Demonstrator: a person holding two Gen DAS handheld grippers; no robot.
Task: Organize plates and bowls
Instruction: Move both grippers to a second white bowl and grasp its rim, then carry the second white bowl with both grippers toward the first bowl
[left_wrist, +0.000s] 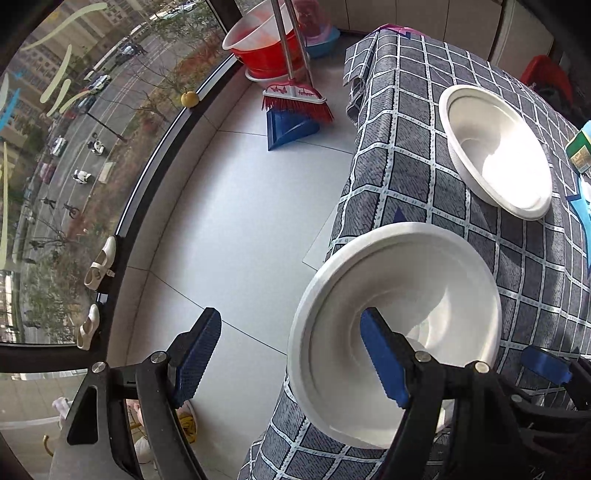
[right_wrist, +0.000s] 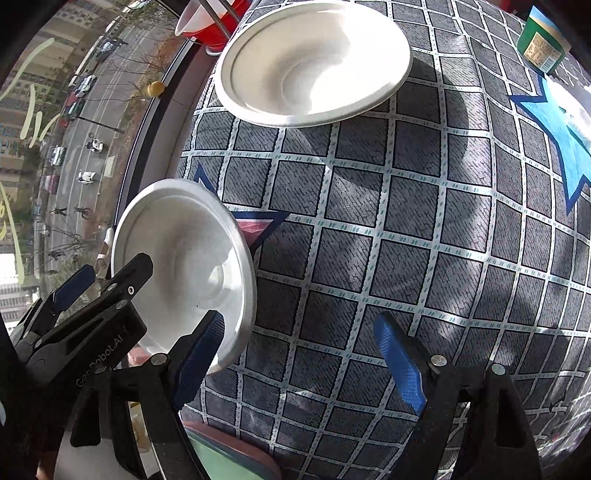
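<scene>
Left wrist view: left tool (left_wrist: 290, 352) spread wide, one finger inside the near bowl (left_wrist: 436, 295) at the bench (left_wrist: 406, 177) edge. Right wrist view: right tool (right_wrist: 299, 354) released over cloth; far bowl (right_wrist: 314, 62) well ahead.

Matt white moulded-pulp bowls (right_wrist: 314, 62) lie on woven checked cloth (right_wrist: 388, 240); the fingers (right_wrist: 400, 365) carry ribbed blue plastic pads.

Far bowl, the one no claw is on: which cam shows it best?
Right wrist. The far bowl sits whole and unobstructed on the checkered cloth, its full rim and inside showing. The left wrist view shows it too, but smaller and with its inside washed out by glare.
</scene>
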